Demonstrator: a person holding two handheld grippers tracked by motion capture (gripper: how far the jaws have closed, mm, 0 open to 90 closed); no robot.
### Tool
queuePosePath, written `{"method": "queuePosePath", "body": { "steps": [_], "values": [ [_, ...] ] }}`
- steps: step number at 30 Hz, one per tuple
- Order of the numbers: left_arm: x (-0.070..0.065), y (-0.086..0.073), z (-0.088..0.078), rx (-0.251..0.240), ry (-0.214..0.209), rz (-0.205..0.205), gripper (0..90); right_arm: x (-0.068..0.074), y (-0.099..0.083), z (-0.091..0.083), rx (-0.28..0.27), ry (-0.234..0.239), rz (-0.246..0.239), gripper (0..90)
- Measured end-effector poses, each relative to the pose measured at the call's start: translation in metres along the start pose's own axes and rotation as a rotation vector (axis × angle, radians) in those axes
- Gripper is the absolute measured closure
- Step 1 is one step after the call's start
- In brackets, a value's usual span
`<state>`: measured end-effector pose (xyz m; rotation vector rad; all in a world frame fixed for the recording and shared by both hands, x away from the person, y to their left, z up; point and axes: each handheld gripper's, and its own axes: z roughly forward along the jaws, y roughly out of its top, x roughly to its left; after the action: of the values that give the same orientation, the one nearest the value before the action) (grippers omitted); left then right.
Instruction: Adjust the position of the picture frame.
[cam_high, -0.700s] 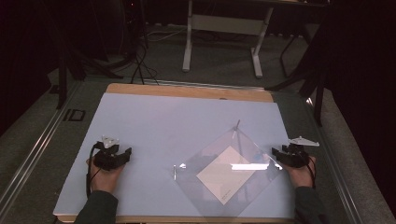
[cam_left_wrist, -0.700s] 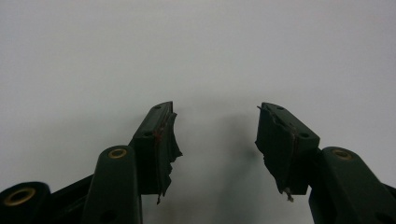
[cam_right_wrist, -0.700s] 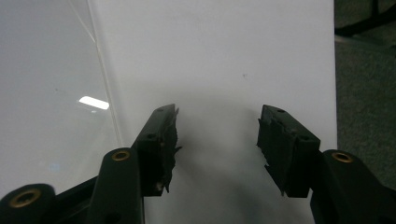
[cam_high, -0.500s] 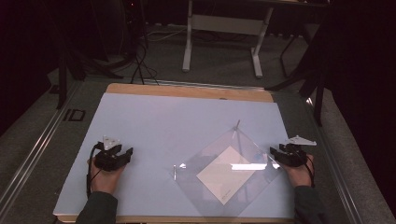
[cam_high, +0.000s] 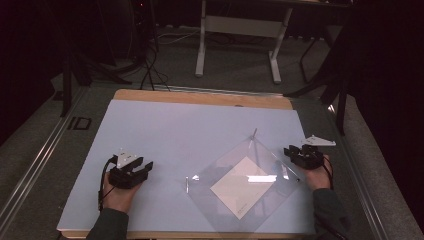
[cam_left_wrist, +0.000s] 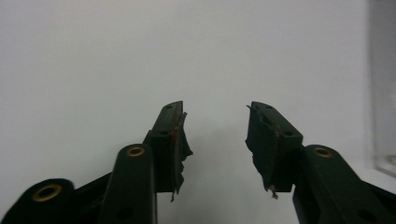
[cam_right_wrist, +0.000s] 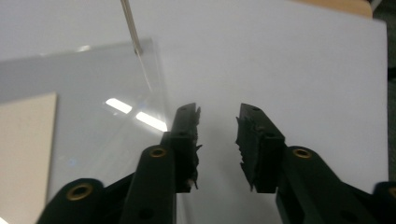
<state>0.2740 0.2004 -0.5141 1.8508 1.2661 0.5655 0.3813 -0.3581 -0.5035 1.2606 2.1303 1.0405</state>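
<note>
Grippers rest apart in the high view: left gripper (cam_high: 131, 172) on bare white mat (cam_high: 165, 130), right gripper (cam_high: 302, 156) at the clear plastic sleeve (cam_high: 245, 186) corner. Left gripper view: jaws spread, empty, open mat ahead. Right gripper view: jaws spread over the sleeve's edge, pinching nothing. No writing is readable.

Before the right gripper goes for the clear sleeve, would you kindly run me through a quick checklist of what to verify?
1. Right gripper jaws apart with nothing between them: ok.
2. Right gripper beside the clear sleeve, at its right corner: ok in the high view.
3. Sleeve edge already between the right jaws: not ok; it lies just left of them.
4. Left gripper open and empty: ok.
5. Paper sheet inside the sleeve, lying flat: ok.
6. Sleeve's open side facing the right gripper: cannot tell.
</note>
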Motion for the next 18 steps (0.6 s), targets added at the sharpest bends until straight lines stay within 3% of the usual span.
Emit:
{"method": "queuePosePath", "body": {
  "steps": [6, 10, 18],
  "values": [
    [-0.009, -0.004, -0.003, -0.023, -0.056, 0.020, 62.2, 0.007, 0.021, 0.006, -0.019, 0.021, -0.042, 69.0],
    [-0.014, -0.003, -0.006, -0.043, -0.083, -0.003, 62.0, 0.012, 0.031, 0.015, -0.015, 0.038, -0.064, 69.0],
    [-0.025, -0.001, -0.010, -0.066, -0.107, 0.018, 62.2, 0.024, 0.044, 0.034, -0.004, 0.071, -0.108, 68.4]
  ]
}}
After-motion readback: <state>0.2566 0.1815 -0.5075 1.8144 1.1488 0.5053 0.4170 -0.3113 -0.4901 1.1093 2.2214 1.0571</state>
